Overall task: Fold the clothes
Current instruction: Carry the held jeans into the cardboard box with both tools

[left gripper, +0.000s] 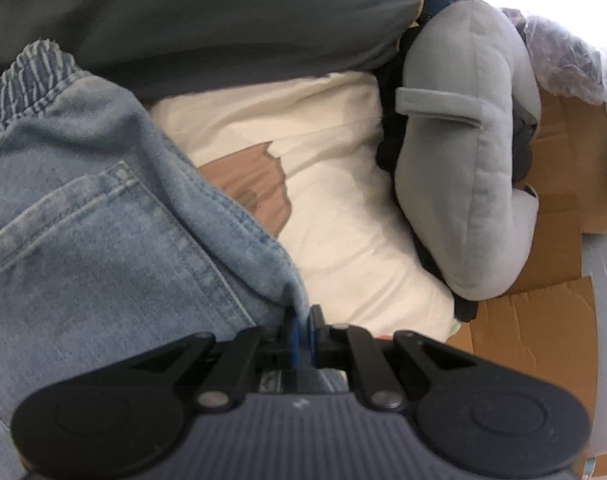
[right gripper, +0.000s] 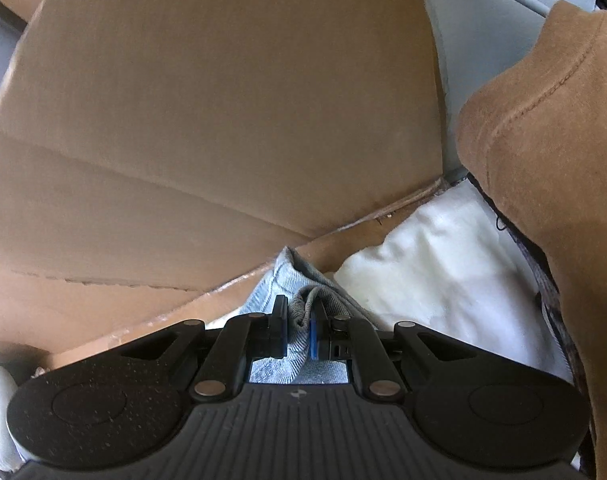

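A pair of light blue jeans (left gripper: 87,208) fills the left of the left wrist view, its elastic waistband at the upper left and a back pocket facing me. My left gripper (left gripper: 302,320) is shut on the jeans' edge, which runs down between its blue pads. In the right wrist view my right gripper (right gripper: 299,320) is shut on a bunched fold of the same jeans (right gripper: 287,280), with denim showing between and below the fingers. The rest of the garment is hidden there.
A white pillow (left gripper: 335,208) lies under the jeans, also the white pillow (right gripper: 443,264). A grey plush toy (left gripper: 475,152) stands to the right, dark grey fabric (left gripper: 223,20) behind. Flattened cardboard (right gripper: 223,120) lies ahead, a brown garment (right gripper: 551,180) at right, crumpled plastic (left gripper: 571,60) far right.
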Tool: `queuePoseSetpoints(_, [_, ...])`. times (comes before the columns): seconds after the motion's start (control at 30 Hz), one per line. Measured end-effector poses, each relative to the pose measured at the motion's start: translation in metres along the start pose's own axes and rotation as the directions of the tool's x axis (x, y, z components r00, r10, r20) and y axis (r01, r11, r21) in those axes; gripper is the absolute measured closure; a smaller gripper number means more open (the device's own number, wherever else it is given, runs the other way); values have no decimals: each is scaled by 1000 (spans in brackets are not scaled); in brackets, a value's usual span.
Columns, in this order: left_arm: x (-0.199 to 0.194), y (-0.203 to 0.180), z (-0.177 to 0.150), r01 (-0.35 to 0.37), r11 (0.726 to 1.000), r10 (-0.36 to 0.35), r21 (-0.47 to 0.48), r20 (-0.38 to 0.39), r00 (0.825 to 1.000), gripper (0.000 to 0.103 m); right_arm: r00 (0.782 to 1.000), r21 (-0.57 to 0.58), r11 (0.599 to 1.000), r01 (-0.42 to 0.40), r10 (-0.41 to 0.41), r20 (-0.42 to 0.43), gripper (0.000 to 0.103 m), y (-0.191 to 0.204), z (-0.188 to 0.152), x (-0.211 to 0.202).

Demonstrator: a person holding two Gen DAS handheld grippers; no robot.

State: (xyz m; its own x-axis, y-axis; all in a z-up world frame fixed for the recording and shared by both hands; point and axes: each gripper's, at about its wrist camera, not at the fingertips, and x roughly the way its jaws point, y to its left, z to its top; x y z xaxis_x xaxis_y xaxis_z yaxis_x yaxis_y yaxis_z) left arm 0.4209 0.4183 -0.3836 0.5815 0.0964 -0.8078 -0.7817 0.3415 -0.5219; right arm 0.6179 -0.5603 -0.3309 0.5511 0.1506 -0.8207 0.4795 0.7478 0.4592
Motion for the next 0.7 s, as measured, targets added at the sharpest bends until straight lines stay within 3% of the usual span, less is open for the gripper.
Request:
queuePoseSetpoints(0.2, [-4,8,2,24,999,-24,-44,5,1000,98,1000,40,999,-11,10,17,94,-8,3,-4])
queuePoseSetpoints(0.4, [8,7,2,-1,999,1,-37,1,1000,98,1000,41,999,-4,3,17,94,-9,3,2])
queuePoseSetpoints(0.7, [21,-13,-21,56,998,-56,-5,-110,992,95,999,53,998,-23,21,29,93,-10,3,12])
